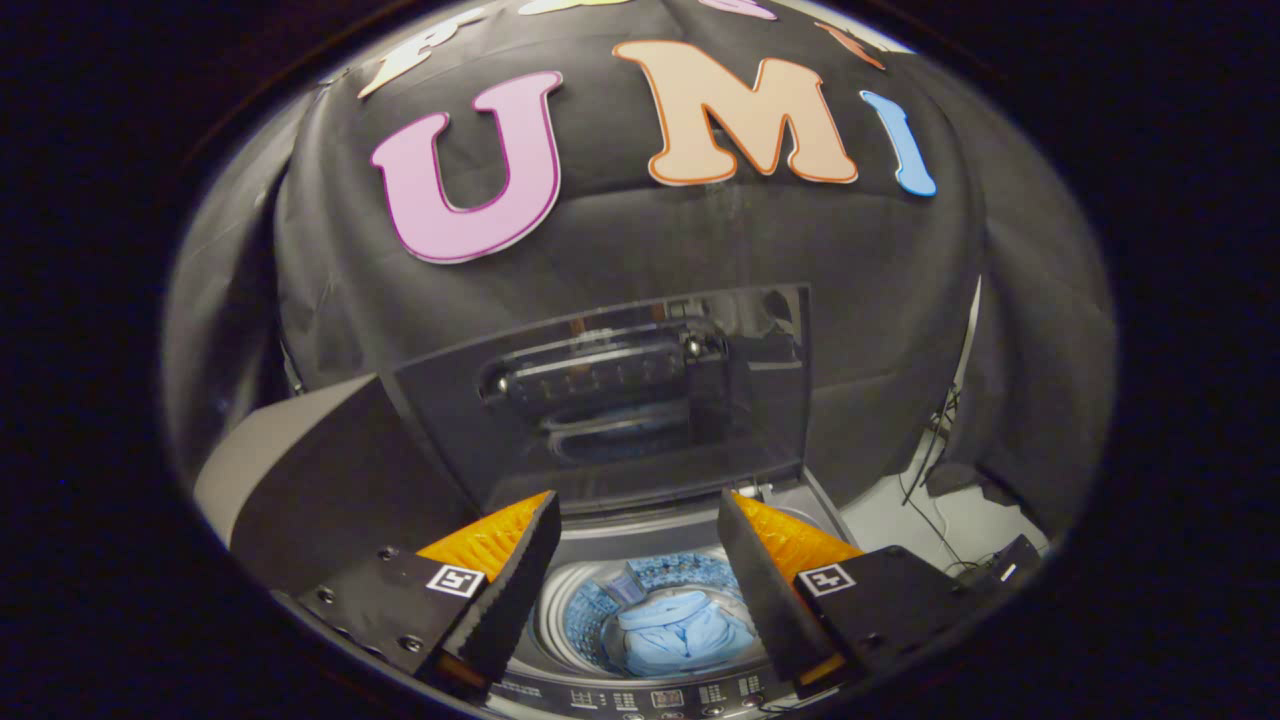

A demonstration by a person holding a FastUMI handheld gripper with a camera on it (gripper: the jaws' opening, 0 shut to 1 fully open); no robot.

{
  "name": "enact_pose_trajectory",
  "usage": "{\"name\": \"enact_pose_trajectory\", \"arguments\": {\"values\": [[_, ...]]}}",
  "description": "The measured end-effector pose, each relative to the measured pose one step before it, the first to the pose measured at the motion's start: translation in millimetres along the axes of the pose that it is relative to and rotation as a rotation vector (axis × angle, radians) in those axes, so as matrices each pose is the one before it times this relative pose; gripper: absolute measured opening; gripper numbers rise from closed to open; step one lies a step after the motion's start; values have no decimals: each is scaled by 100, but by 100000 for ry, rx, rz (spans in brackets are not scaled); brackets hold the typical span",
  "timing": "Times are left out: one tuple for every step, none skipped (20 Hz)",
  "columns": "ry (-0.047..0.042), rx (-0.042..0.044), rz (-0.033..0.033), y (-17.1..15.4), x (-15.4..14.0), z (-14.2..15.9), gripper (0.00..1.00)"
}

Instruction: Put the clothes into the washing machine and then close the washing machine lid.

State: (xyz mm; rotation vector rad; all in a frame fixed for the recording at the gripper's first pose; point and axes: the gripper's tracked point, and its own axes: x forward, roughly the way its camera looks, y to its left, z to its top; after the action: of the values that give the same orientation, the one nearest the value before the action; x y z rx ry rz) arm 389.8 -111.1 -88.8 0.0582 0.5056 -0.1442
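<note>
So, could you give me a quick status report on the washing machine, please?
Gripper open, holding nothing, over the drum. Blue clothes down in the drum. Lid upright, not yet shut. Nothing in the lid's way.

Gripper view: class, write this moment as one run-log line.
claw: open, empty, above drum | blue garment: inside drum | lid: raised upright | next: likely close lid

Behind the machine you see the black cloth wall [640, 250] hanging in folds. To your left stands a dark panel with a pale edge [300, 470]. To your right, cables [935, 470] trail down onto a pale floor [960, 520], near a small dark box [1010, 565].
</note>
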Motion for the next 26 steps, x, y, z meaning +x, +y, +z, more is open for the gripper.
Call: {"name": "enact_pose_trajectory", "arguments": {"values": [[-1723, 325, 441, 261, -80, 1028, 98], [-1219, 874, 506, 330, -206, 835, 98], [-2227, 1418, 1763, 573, -166, 831, 98], [-2374, 256, 1567, 510, 40, 1104, 98], [-2974, -266, -398, -87, -109, 1165, 98], [-2979, -115, -1291, -320, 205, 1180, 98], [-3340, 619, 268, -43, 163, 1029, 98], [-3978, 1438, 1353, 291, 156, 1271, 98], [-3593, 1873, 1022, 75, 345, 1143, 98], [-3920, 1429, -143, -206, 388, 1075, 97], [-3675, 1196, -1569, -660, 362, 975, 97], [-4865, 2526, -2899, -658, 493, 1156, 97], [-3955, 2839, -549, -69, 627, 726, 97], [-2414, 1244, -1896, -402, 653, 352, 98], [-1301, 861, -2142, -447, 782, 48, 98], [-588, -552, -1172, -139, 892, -3, 98], [-1086, -613, -629, 1, 725, -144, 98], [-1741, -258, -534, 154, 725, 205, 98], [-2096, -672, 537, 454, 664, 172, 98], [-2119, -892, 877, 669, 613, 122, 98], [-1348, -1335, 1559, 882, 648, -57, 98], [-1690, -2243, 2305, 909, 592, -207, 97], [-1521, -2656, 1624, 859, 594, -71, 97], [-1155, -2901, 468, 134, 453, -354, 97], [-825, -2381, 43, 227, 356, -191, 97], [-346, -2200, 503, 648, 329, -360, 97]]}}
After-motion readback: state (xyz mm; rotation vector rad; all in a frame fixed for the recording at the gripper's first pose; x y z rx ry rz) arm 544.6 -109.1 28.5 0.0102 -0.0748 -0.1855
